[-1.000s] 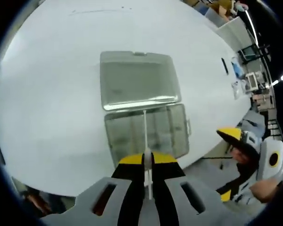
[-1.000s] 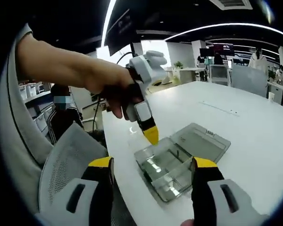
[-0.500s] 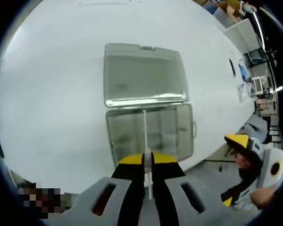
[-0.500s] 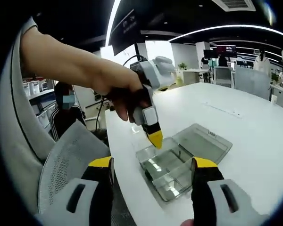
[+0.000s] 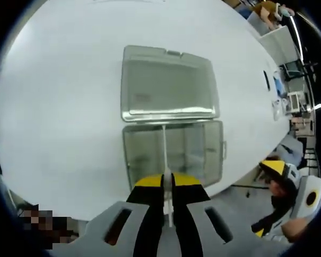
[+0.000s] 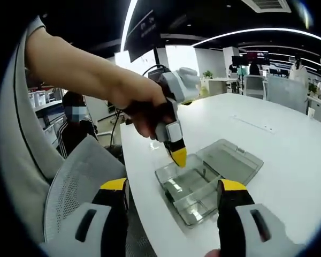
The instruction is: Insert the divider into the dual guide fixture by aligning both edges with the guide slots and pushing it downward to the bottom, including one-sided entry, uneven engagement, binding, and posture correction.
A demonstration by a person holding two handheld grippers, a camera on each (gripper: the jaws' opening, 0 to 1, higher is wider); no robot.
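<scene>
Left tongs (image 5: 166,188) clamp divider (image 5: 165,155) (lower end hidden)

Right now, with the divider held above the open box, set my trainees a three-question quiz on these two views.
1. True or false: the left gripper is shut on the divider.
2. The clear box has its lid: A) closed, B) open and lying flat on the table, C) removed and stacked underneath.
3. Fill in: the right gripper holds ____.

Key: 1 true; 2 B; 3 nothing, its jaws stand apart.
</scene>
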